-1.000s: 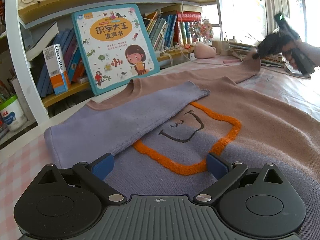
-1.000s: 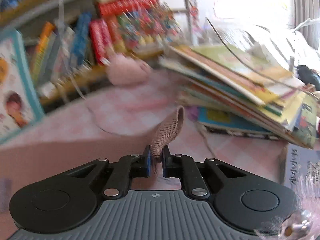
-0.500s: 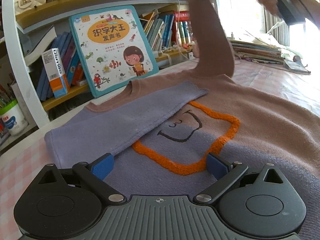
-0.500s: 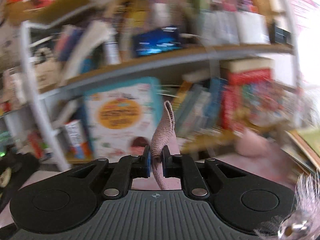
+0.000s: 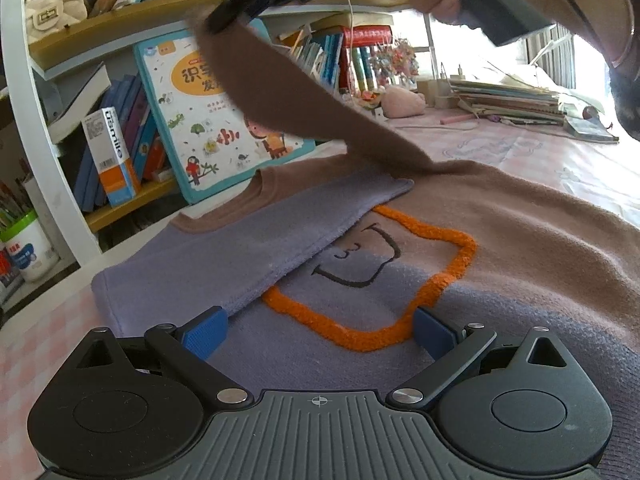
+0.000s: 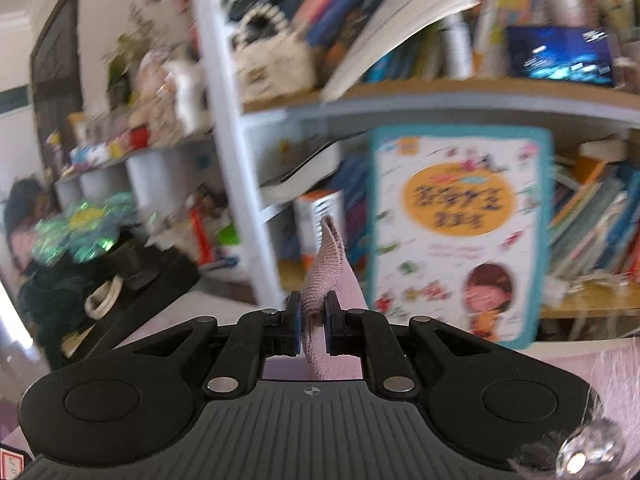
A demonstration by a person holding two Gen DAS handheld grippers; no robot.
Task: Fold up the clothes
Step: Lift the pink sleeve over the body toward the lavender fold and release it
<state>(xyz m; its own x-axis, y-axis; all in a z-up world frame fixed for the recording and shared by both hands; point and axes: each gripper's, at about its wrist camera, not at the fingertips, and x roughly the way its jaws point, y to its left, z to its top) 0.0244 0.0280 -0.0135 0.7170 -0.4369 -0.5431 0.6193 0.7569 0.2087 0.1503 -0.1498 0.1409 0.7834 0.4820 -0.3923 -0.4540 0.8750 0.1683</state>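
Purple sleeve [image 5: 248, 248] lay folded across the sweater [image 5: 540, 248]; right gripper [image 6: 312, 320], clamped on the brown sleeve [image 5: 312, 116], carried it over; left gripper [image 5: 316, 330] gaped.

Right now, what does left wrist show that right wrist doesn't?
Left wrist only: the sweater body flat on the table, purple sleeve folded across it, orange patch outline, the open left gripper low over the hem, the right gripper seen from outside.

Right wrist only: its jaws shut on the ribbed cuff.

Both: the brown sleeve lifted, and the teal children's book.
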